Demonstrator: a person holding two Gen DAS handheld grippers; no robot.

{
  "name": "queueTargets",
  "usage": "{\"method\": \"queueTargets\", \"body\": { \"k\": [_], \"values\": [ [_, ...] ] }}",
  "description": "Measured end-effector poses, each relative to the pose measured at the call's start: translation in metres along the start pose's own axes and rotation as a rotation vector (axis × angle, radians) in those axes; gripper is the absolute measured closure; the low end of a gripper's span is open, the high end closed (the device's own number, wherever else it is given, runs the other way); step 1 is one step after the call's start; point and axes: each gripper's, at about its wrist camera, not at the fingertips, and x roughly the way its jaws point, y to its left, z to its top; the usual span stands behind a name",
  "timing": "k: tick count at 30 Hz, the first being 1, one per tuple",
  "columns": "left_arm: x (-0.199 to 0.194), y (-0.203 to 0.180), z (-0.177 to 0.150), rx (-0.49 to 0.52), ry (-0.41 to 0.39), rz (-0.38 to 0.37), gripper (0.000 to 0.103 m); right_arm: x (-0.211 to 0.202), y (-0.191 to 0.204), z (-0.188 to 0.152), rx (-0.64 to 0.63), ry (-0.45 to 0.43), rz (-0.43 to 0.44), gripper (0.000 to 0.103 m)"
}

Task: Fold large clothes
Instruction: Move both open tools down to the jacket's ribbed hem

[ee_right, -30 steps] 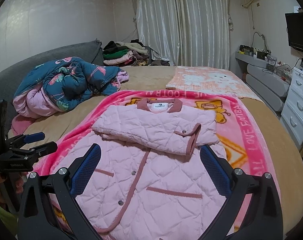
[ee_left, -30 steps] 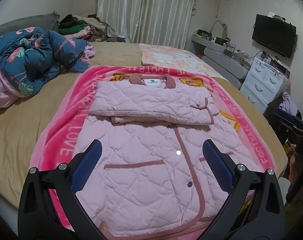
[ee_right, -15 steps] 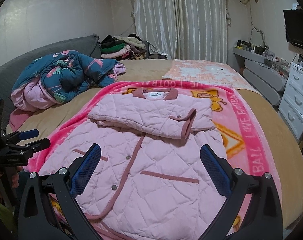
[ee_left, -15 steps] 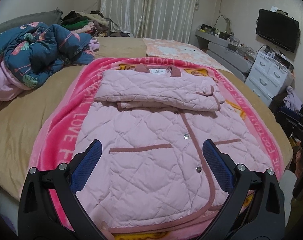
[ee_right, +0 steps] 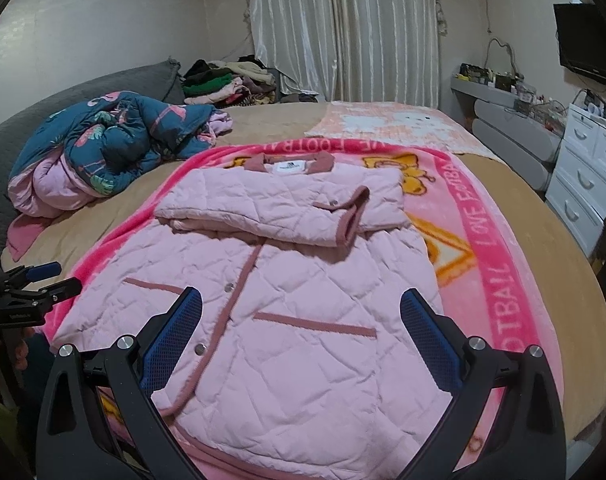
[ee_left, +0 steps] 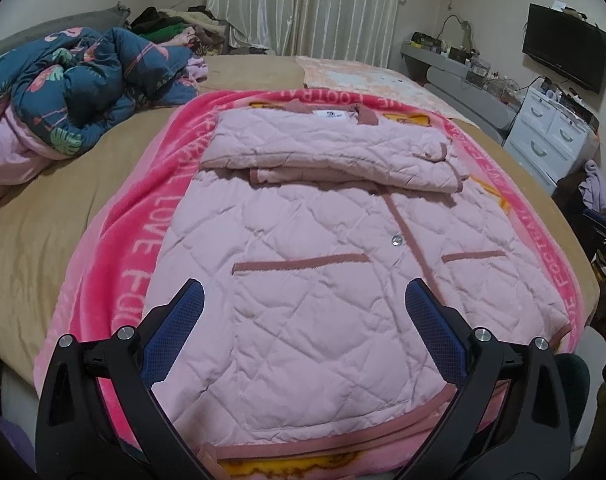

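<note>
Pink quilted jacket [ee_left: 335, 280] flat on pink fleece blanket [ee_left: 143, 256], near foot edge of bed [ee_left: 55, 208]; collar toward far edge, sleeves folded across chest. Left tool [ee_left: 303, 332] fingers wide apart, empty, over hem. Right tool [ee_right: 303, 332] likewise spread, nothing between pads, over hem's other half.

Judgement: padded, soft, light but bulky; springs back, won't crease sharp. Best hold: both hem corners at near edge, pinch full thickness. Risk: catching blanket too.
</note>
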Motion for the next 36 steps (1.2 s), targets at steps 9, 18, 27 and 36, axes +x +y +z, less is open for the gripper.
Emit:
{"method": "queueTargets", "body": {
  "k": [9,18,27,36],
  "values": [
    [0.008,0.021,-0.014,-0.028,0.024,0.037,0.009,0.009,-0.026,-0.02,0.04,0.043,-0.041,0.004],
    [0.016,0.041,-0.03,-0.045,0.061,0.086,0.009,0.017,-0.052,-0.041,0.072,0.088,-0.07,0.004],
    [0.021,0.055,-0.041,-0.053,0.089,0.106,0.009,0.019,-0.069,-0.061,0.085,0.138,-0.079,0.004],
    [0.03,0.074,-0.057,-0.07,0.136,0.144,0.009,0.026,-0.084,-0.084,0.097,0.212,-0.076,0.004]
  ]
}}
